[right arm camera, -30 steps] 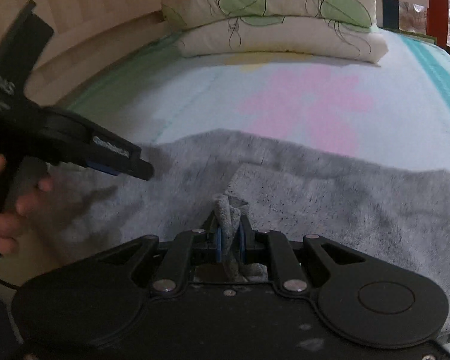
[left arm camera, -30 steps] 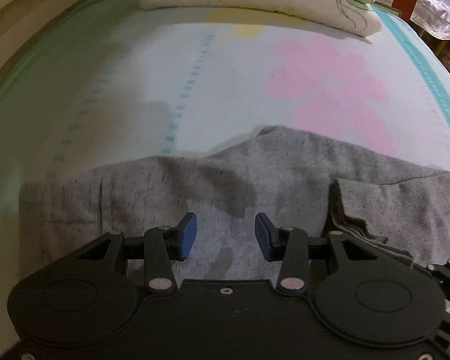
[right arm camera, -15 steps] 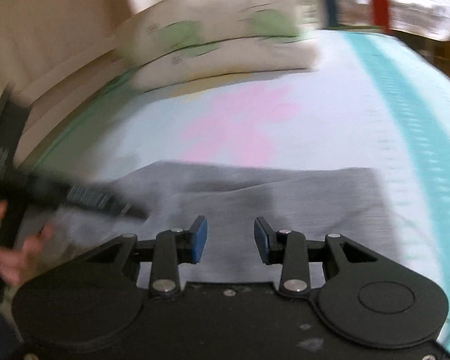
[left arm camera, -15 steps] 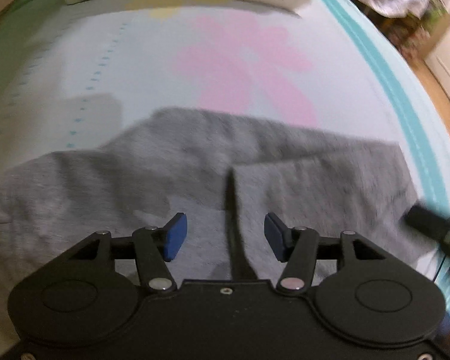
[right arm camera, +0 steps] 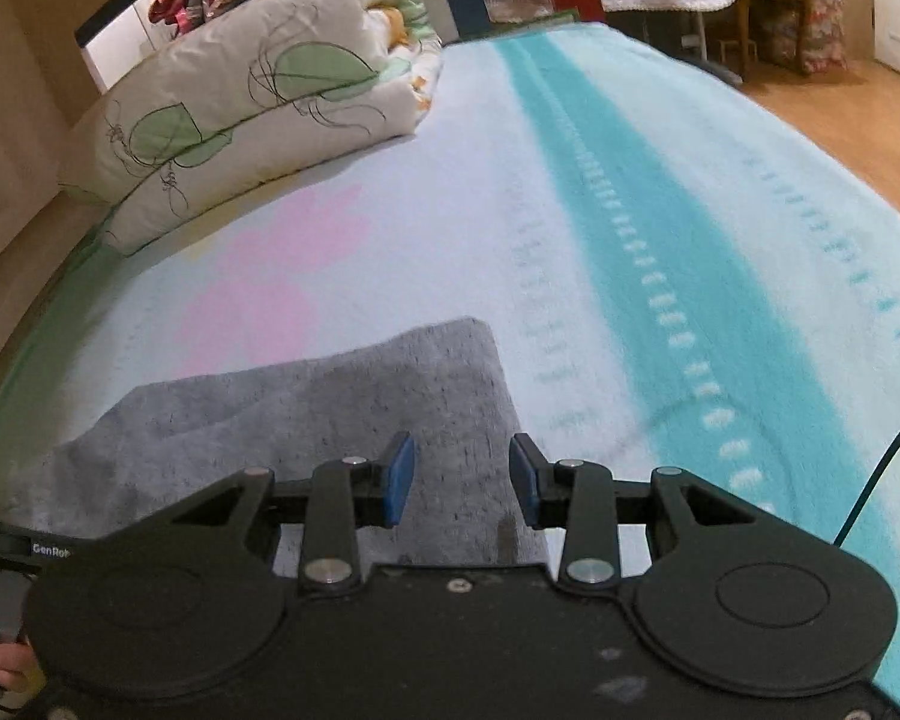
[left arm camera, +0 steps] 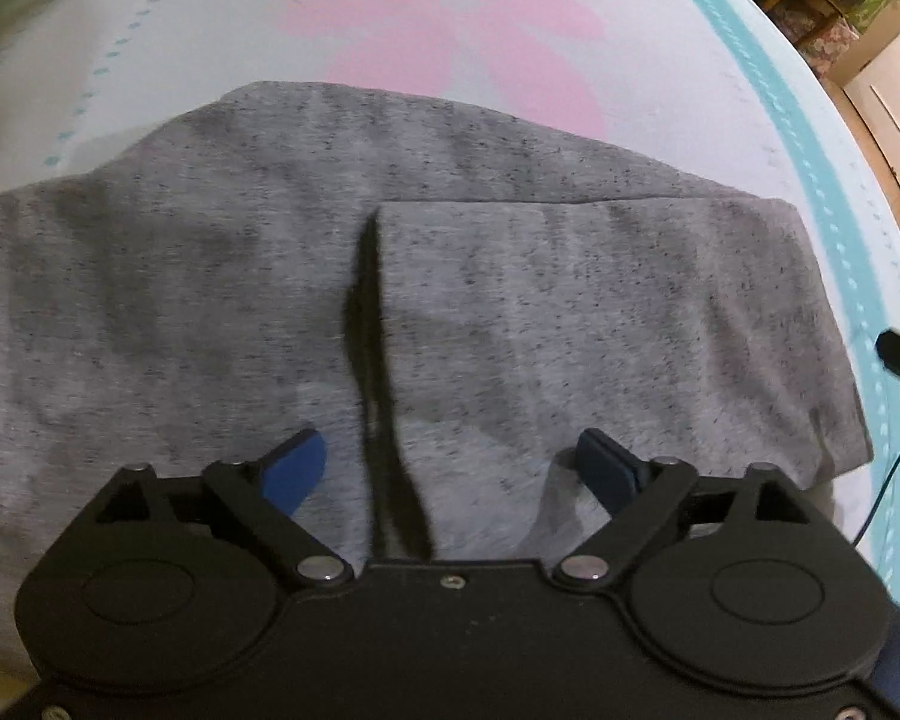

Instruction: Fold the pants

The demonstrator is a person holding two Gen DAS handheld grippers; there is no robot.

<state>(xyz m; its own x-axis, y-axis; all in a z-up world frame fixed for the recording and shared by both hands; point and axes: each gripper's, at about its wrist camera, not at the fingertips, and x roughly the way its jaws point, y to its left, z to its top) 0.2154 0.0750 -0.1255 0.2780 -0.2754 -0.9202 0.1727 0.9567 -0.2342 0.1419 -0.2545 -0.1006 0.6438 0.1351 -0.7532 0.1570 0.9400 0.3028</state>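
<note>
Over the grey pants (left arm camera: 222,276), your left gripper (left arm camera: 450,468) has just been opening and now gapes wide, nothing between its 2 blue pads, the folded flap's edge below it. Your right gripper (right arm camera: 461,477) stands part open and empty above the pants' right end (right arm camera: 330,414). The pants lie flat on the bed (right arm camera: 630,210), pillows (right arm camera: 258,114) at its far end.

The left gripper (left arm camera: 450,468) points steeply down and its jaws have just been opening; they now stand very wide, with nothing pressed between the blue pads (left arm camera: 294,471). The right gripper (right arm camera: 461,477) tilts down less, its jaws partly apart, and it grips nothing.
</note>
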